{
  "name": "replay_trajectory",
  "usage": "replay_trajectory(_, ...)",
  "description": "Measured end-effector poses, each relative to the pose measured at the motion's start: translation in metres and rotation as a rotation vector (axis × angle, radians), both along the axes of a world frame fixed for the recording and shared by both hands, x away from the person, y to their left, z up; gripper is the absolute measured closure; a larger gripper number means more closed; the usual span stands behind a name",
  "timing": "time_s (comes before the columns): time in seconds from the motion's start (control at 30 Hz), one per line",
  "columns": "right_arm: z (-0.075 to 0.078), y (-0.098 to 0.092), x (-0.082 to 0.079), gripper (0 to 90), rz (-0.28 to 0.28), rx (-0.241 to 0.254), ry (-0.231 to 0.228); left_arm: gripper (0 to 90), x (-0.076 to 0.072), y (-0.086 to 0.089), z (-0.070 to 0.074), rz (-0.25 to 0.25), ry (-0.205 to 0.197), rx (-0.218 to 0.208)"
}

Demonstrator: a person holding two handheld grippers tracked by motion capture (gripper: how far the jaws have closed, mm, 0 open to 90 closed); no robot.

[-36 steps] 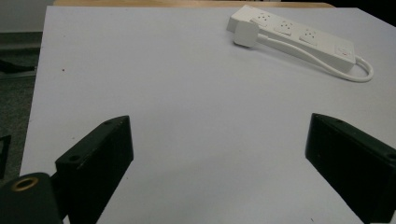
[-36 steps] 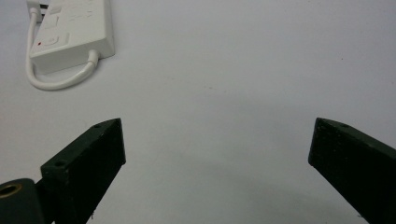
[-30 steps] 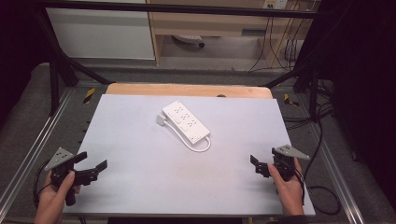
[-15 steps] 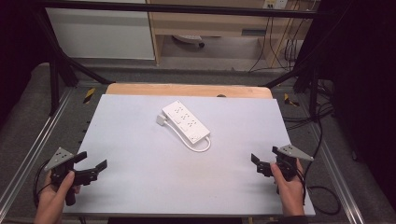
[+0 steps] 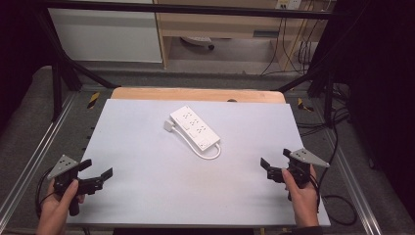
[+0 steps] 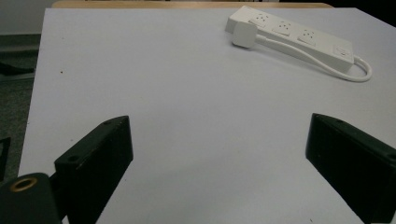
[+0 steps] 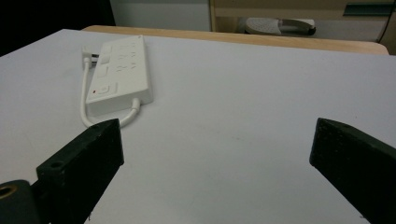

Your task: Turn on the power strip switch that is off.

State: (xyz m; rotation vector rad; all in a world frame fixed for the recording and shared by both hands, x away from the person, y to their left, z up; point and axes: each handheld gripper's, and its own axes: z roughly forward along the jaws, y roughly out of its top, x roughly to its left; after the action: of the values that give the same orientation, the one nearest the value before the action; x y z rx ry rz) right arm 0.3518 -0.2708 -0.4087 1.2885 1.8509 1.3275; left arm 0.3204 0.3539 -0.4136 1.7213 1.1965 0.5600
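The room is dim at both sides, with dark frame posts [image 5: 54,73] rising left and right and a grey floor [image 5: 29,127] around the table. Far behind stand a white cabinet [image 5: 105,34] and a wooden shelf unit [image 5: 220,24], with cables [image 5: 288,54] hanging at the far right. Metal rails [image 5: 29,166] run along both sides of the table.

The table [image 5: 147,161] has a pale grey top, and a strip of bare wood [image 5: 195,94] shows along its far edge.

The power strip [image 5: 195,128] lies flat, slightly past the middle of the table, set at a slant. Its white cord [image 5: 205,152] loops out from the near right end and runs back along its side to the plug [image 6: 244,33], which rests just beside the far left end.

The left gripper [image 5: 98,176] is held at the near left corner, jaws spread wide, gripping nothing. The right gripper [image 5: 271,169] sits at the near right edge, jaws likewise apart and empty. Both are well apart from the power strip.
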Motion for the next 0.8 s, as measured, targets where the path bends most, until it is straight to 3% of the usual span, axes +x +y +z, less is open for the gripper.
replay_trajectory(0.3, 0.023, 0.020, 0.002, 2.6, 0.073, -0.026, -0.019, 7.5, 0.000, -0.001, -0.001, -0.001, 0.003, 0.006)
replay_trajectory(0.8, 0.045, 0.050, 0.030, 2.4, 0.132, -0.027, -0.011, 6.8, 0.001, -0.003, -0.002, -0.009, 0.011, 0.009)
